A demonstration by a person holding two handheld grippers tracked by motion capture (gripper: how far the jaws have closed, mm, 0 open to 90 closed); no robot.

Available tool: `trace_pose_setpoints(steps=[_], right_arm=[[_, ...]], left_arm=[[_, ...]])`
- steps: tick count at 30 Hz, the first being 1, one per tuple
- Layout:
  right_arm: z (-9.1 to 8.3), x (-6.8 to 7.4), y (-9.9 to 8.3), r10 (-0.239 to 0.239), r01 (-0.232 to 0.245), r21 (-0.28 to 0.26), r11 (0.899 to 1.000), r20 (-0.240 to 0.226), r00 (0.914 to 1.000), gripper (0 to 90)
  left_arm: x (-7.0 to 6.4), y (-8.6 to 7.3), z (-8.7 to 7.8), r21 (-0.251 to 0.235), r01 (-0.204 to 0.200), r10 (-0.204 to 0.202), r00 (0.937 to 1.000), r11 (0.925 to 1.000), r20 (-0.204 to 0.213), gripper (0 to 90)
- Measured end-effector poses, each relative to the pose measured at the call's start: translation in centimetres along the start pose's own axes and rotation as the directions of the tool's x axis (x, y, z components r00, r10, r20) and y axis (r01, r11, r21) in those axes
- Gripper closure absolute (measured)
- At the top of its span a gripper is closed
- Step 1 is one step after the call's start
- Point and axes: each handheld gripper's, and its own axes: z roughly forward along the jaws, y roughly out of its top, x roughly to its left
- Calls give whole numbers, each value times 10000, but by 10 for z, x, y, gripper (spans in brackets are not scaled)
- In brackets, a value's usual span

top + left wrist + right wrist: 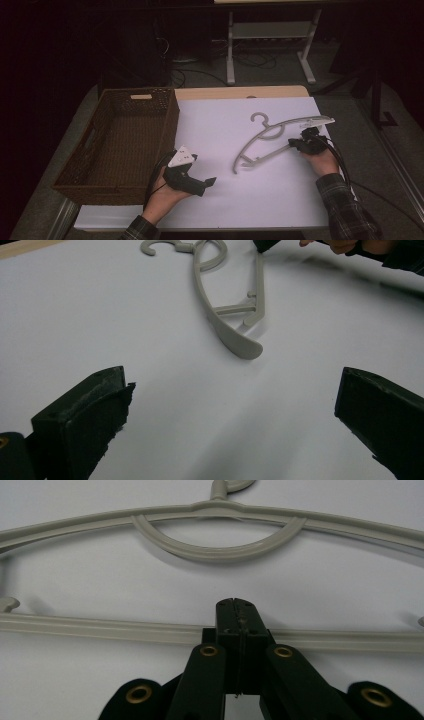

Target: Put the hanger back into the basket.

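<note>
Two tongs: your right tongs (235, 630) pinch the hanger (280, 137) bar; basket (120, 145) lies at 9 o'clock; left tongs (200, 182) gape.

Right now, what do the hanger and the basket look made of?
Hanger: apparently moulded plastic, matte grey, with ribbed edges and a one-piece hook. Basket: looks like woven wicker or rattan, dark brown; the weave shows along its walls.

The person is wearing dark plaid sleeves (345, 207). Black tongs (235, 630) are showing brass rivets (209, 651). The left tongs (202, 184) are carrying a grey plate (181, 157).
</note>
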Motion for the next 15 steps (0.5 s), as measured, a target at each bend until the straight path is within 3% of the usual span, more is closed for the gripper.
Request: trace_pose_setpoints(steps=[6,15], right_arm=[[5,2,-2,-279,276,286,9992,100,9996,897],[6,4,-4,-439,434,241,9988,225,9988,898]], left_arm=[[0,0,0,19,45,-45,10000,10000,-24,3],[1,2,2,106,31,-30,9999,9999,-115,3]])
